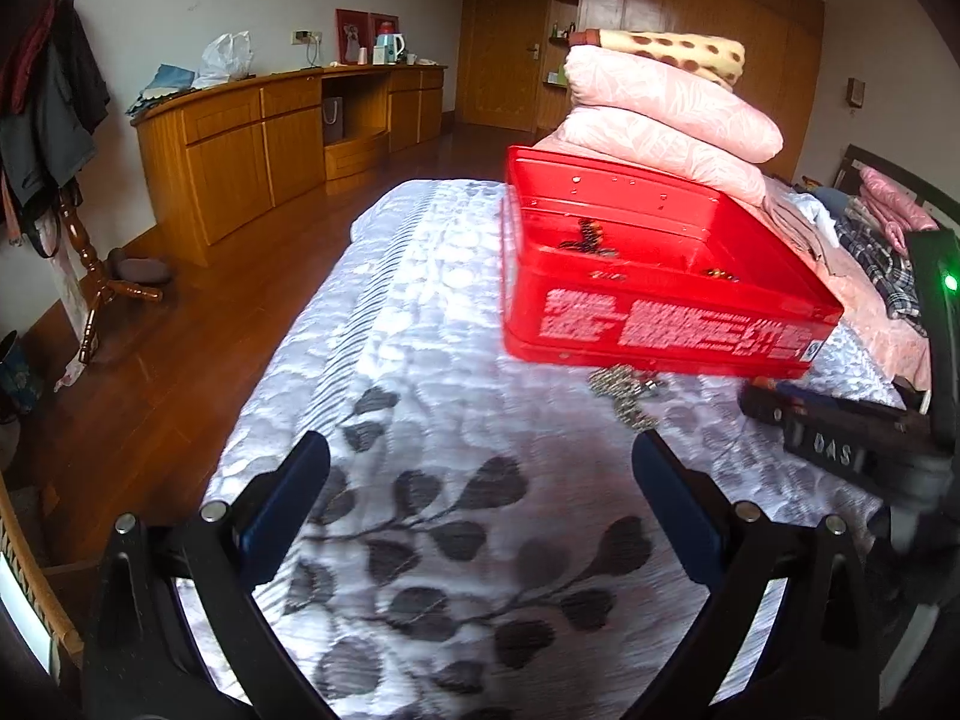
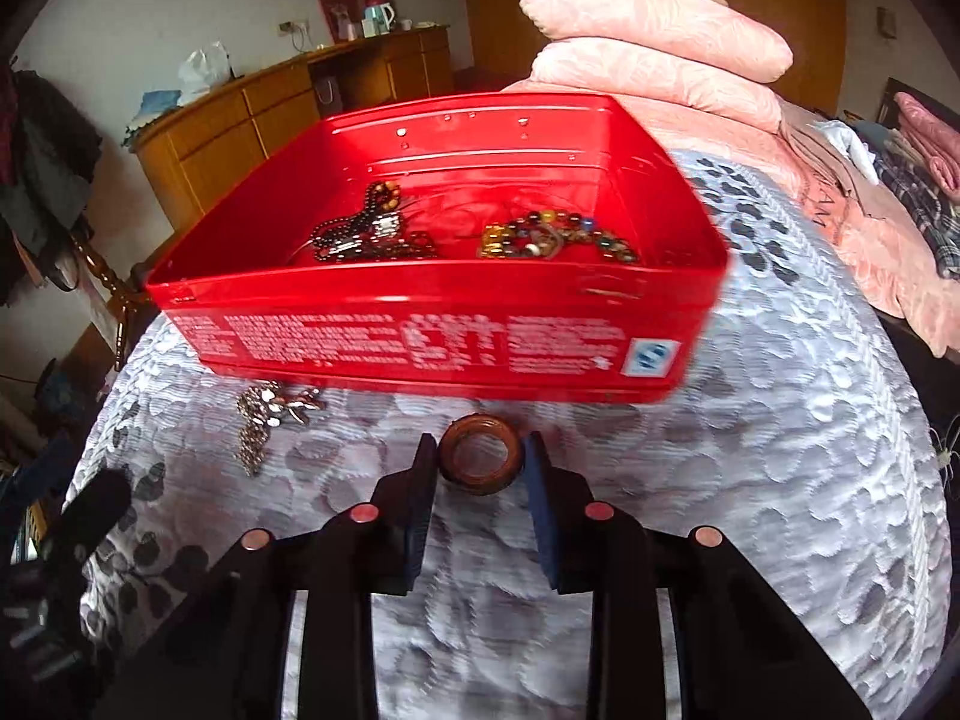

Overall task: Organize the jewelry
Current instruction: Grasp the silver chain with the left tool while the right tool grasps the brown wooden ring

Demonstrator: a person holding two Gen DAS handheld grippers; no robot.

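Wooden and round, the brown ring (image 2: 479, 463) sits pinched between the fingers of our right gripper (image 2: 480, 459), its grain glossy and its hole facing us. Just beyond those fingertips stands the red tin box (image 2: 420, 330), rectangular, smooth-walled, with white print on its near side. Inside it we see a dark beaded strand (image 2: 360, 228) to the left and a mixed string of coloured glass beads (image 2: 552, 237) to the right. Ahead and left of the fingers a silvery chain (image 2: 270, 420) lies crumpled on the quilted white bedspread (image 2: 780, 420), partly under the box's edge. Our left gripper (image 1: 480, 462) hangs over the leaf-patterned cloth with its blue-padded fingers (image 1: 288, 492) spread wide, holding nothing
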